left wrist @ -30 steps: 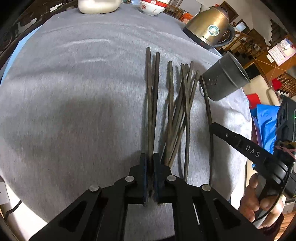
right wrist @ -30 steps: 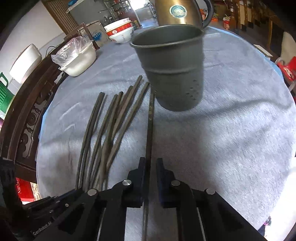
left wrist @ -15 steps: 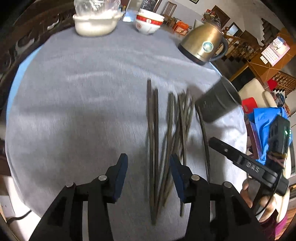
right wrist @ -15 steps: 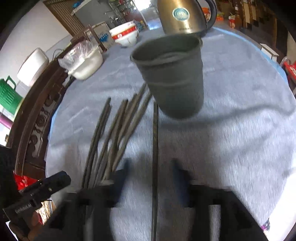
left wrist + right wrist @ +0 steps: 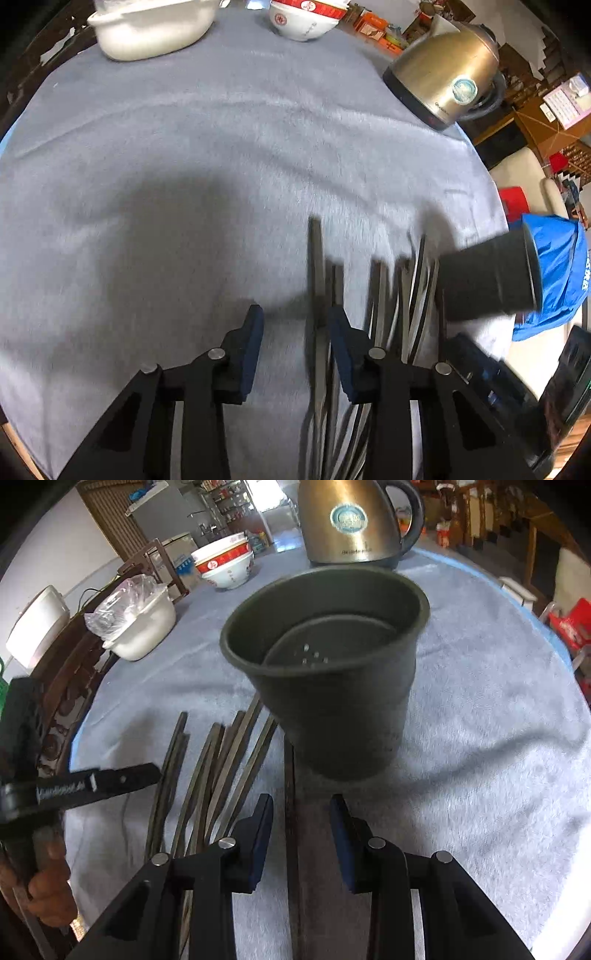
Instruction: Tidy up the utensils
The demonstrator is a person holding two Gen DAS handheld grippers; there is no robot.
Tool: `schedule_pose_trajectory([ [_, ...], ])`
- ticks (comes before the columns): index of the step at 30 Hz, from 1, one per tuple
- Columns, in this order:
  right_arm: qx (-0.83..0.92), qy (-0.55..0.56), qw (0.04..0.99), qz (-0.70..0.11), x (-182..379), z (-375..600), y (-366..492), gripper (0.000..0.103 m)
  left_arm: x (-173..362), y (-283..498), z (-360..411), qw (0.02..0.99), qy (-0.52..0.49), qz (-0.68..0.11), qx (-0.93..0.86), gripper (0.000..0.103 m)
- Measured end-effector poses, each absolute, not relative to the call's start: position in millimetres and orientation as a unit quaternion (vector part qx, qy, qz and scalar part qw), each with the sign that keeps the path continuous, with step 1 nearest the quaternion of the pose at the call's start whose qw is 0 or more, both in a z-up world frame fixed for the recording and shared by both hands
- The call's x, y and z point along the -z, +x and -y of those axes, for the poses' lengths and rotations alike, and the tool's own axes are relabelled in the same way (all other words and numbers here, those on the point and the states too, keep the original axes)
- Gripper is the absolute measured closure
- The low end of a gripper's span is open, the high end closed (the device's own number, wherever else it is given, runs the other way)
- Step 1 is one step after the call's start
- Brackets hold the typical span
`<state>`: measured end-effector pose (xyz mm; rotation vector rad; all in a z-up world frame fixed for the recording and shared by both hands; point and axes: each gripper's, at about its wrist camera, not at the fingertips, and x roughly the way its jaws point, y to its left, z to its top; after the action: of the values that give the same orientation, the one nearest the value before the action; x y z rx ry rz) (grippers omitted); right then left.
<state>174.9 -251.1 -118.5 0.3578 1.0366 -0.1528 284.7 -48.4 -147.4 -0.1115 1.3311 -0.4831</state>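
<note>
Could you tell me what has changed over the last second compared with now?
Both grippers let go: the left gripper released its chopstick pair, the right gripper its single chopstick. Both jaws now closing again, pads not touching. The left shifted sideways. Chopsticks, holder cup and kettle stayed put.

The right gripper (image 5: 301,823) has its jaws closing around one chopstick (image 5: 290,834), not yet pressing. A dark cup (image 5: 332,686) stands just beyond it.

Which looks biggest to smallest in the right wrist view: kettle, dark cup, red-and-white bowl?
1. Dark cup, though it is nearest the camera.
2. Kettle, partly cut off.
3. Red-and-white bowl, farthest.
</note>
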Motion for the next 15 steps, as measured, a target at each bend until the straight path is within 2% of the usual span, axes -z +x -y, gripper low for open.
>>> schedule_pose_trajectory([
  [4,0.082,0.177,0.847,-0.495,125,251,188,0.068,147,304,56,0.752,-0.056,-0.616,0.227,0.066],
  [6,0.084,0.17,0.848,-0.494,126,251,189,0.071,147,307,56,0.749,-0.057,-0.618,0.232,0.076],
  [7,0.085,0.166,0.849,-0.495,126,249,192,0.076,149,309,56,0.745,-0.06,-0.623,0.233,0.087],
  [8,0.083,0.163,0.849,-0.496,127,247,195,0.083,152,312,56,0.741,-0.065,-0.626,0.233,0.094],
  [9,0.079,0.161,0.849,-0.497,127,245,196,0.091,153,313,56,0.739,-0.067,-0.627,0.236,0.095],
  [10,0.076,0.158,0.849,-0.498,127,243,197,0.095,154,316,57,0.739,-0.069,-0.627,0.237,0.096],
  [15,0.05,0.152,0.859,-0.486,116,238,185,0.095,140,315,45,0.75,-0.08,-0.609,0.245,0.097],
])
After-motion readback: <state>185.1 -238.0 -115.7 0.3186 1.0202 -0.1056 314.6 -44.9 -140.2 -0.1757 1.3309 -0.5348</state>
